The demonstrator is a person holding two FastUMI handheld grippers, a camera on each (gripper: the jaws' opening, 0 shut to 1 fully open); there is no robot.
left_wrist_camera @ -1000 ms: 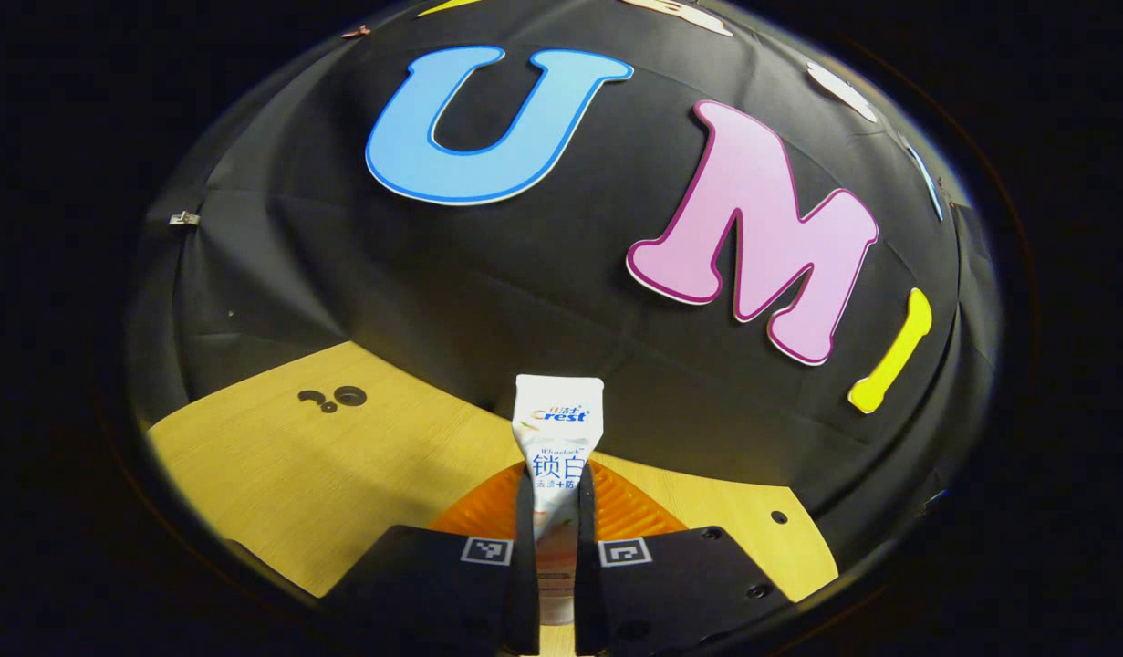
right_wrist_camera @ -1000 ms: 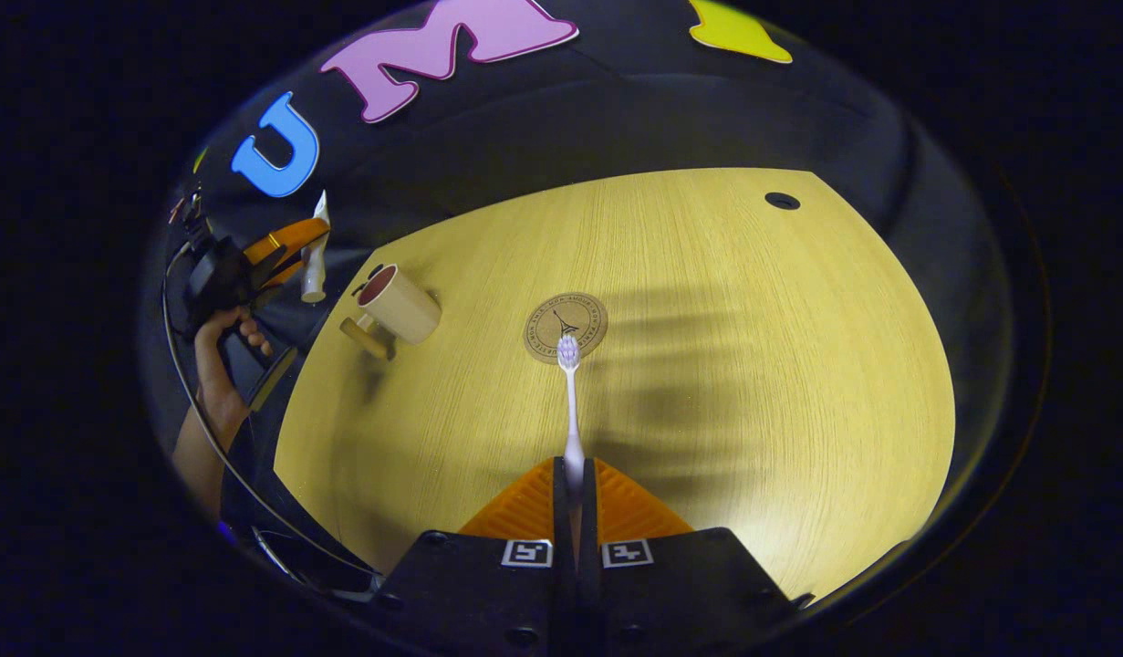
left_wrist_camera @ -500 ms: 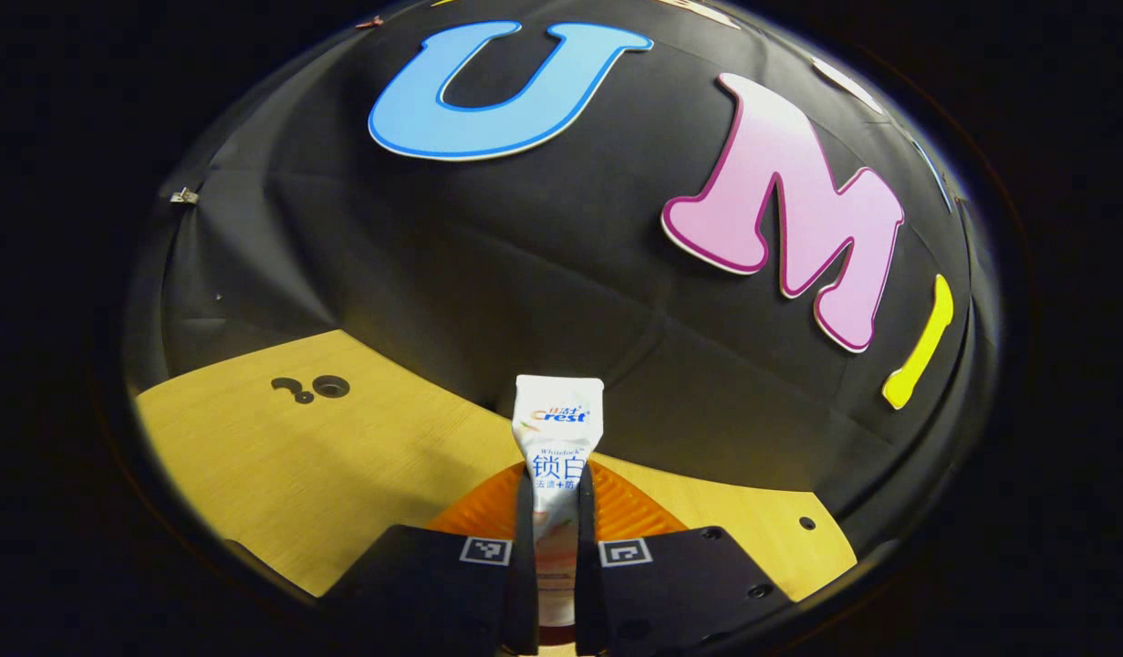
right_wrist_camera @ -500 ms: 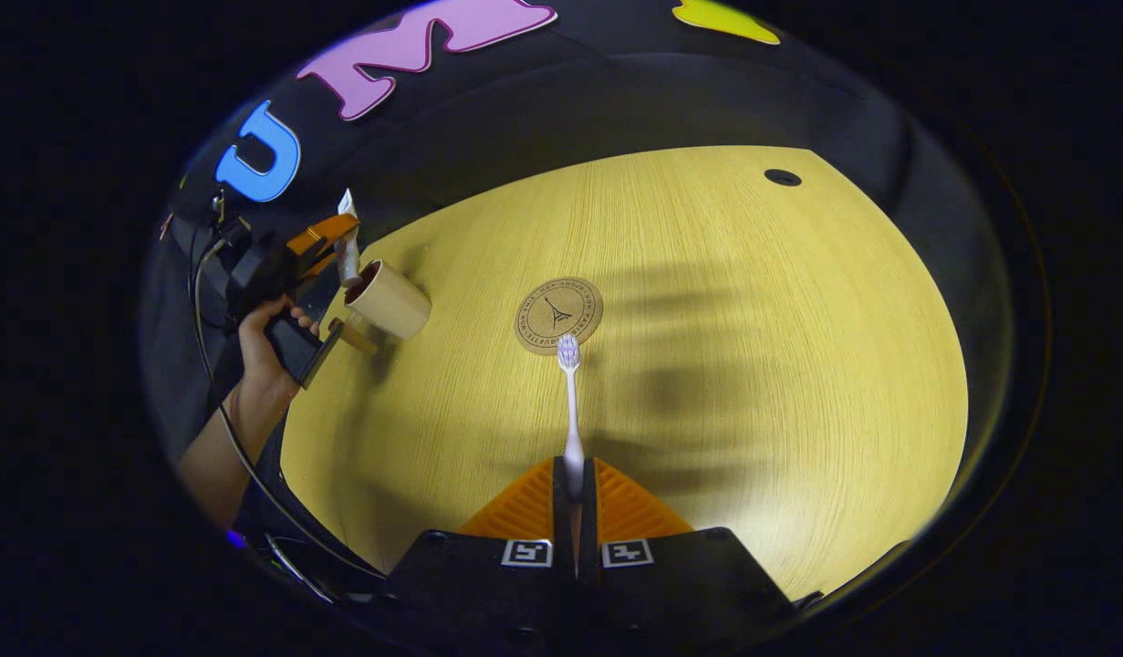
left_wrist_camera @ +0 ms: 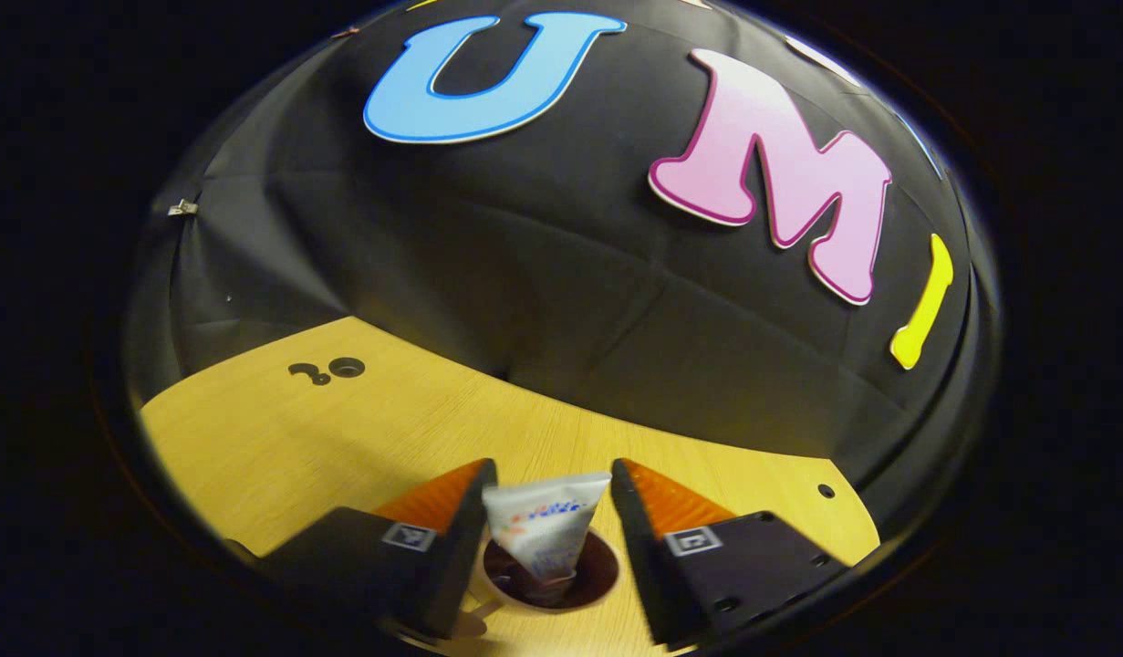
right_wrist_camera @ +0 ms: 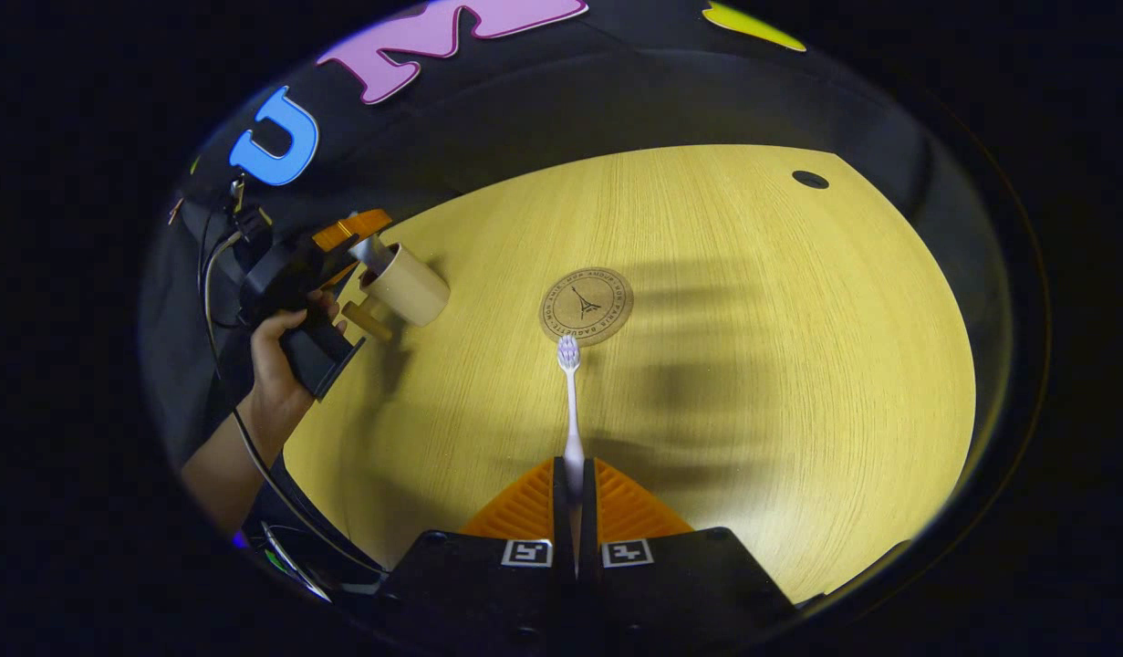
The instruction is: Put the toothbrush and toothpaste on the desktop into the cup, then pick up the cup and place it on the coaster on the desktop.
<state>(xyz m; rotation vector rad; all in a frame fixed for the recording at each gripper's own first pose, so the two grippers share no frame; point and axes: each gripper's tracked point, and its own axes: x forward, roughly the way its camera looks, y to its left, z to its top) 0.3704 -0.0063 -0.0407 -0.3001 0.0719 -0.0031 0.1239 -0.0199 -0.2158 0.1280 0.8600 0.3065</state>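
The left claw (left_wrist_camera: 547, 511) is standing wide open over the cup (left_wrist_camera: 561, 584), its two fingers (left_wrist_camera: 456, 520) spread well apart on either side of the toothpaste (left_wrist_camera: 545, 529). The tube is sitting in the cup's mouth, tail end up and leaning a little, with neither finger touching it, so the toothpaste part of the job is looking done. In the right gripper view the same cup (right_wrist_camera: 406, 287) is standing near the far-left edge of the counter (right_wrist_camera: 753, 365), with the left claw (right_wrist_camera: 347, 233) hanging over its rim and a hand (right_wrist_camera: 283, 360) gripping that tool's handle.

The right claw (right_wrist_camera: 573, 497) is clamping the toothbrush (right_wrist_camera: 570, 411) by its handle; the brush is pointing straight ahead, bristle end far, above the counter. Its head is lying just near of the coaster (right_wrist_camera: 586, 305), which is sitting bare around the middle of the counter, well apart from the cup to its left.

The step in hand is, by my reading, the release of the tube. Next, the left claw probably needs to be clearing away from the rim so the brush can be coming across to the left, tipping upright and dropping in beside the tube. The cup's mouth is already partly taken, so the brush will want careful aiming. After that, the cup is going onto the coaster.
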